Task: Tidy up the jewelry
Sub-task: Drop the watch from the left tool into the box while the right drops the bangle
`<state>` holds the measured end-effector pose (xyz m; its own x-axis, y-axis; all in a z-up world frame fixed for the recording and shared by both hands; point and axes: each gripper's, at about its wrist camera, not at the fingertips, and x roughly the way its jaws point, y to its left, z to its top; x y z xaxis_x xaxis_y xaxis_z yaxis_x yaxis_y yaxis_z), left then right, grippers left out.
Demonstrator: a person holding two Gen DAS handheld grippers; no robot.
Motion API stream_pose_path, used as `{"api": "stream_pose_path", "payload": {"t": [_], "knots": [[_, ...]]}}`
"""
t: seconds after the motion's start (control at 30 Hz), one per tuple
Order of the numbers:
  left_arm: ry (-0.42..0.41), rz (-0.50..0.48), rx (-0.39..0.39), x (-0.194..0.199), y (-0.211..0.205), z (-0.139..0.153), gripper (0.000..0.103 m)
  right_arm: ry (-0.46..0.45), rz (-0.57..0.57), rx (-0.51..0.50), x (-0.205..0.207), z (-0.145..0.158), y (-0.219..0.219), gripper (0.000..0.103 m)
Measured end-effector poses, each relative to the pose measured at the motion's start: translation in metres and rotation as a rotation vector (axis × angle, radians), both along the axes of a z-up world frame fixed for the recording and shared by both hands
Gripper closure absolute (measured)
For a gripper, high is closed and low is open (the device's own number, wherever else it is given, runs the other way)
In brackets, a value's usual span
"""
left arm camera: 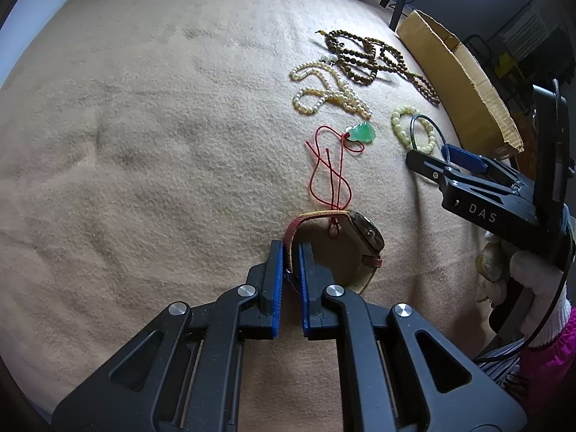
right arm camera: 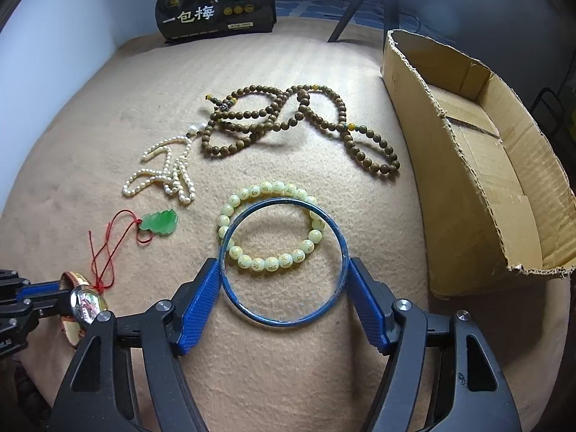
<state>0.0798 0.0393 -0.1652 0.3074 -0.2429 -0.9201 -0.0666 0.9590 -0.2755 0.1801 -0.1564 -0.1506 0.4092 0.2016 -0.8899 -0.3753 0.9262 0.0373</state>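
My left gripper (left arm camera: 291,248) is shut on the red strap of a wristwatch (left arm camera: 363,241); the watch also shows in the right wrist view (right arm camera: 86,304). My right gripper (right arm camera: 284,270) is shut on a thin blue bangle (right arm camera: 336,226), its pads pressing both sides of the ring. The bangle overlaps a pale green bead bracelet (right arm camera: 270,262) lying on the tan blanket (right arm camera: 288,360). A green jade pendant (right arm camera: 160,224) on a red cord, a pearl necklace (right arm camera: 169,176) and a long brown bead necklace (right arm camera: 288,118) lie further out.
An open cardboard box (right arm camera: 478,165) stands at the right edge of the blanket. A black snack bag (right arm camera: 216,3) stands at the far edge. Tripod legs (right arm camera: 363,3) stand behind the box.
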Motion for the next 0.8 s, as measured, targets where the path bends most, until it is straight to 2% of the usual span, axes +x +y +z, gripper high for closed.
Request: {"api": "stream_pose_path", "payload": {"t": [0.43,0.8], "knots": [[-0.056,0.043,-0.008,-0.003,0.011,0.018,0.098,-0.033,0.044,0.008,-0.026,0.016,-0.004,0.033],[-0.127,0.031,-0.042,0.008,-0.007,0.048,0.098,-0.108,0.054,0.060,-0.039,0.058,-0.018,0.033]]}}
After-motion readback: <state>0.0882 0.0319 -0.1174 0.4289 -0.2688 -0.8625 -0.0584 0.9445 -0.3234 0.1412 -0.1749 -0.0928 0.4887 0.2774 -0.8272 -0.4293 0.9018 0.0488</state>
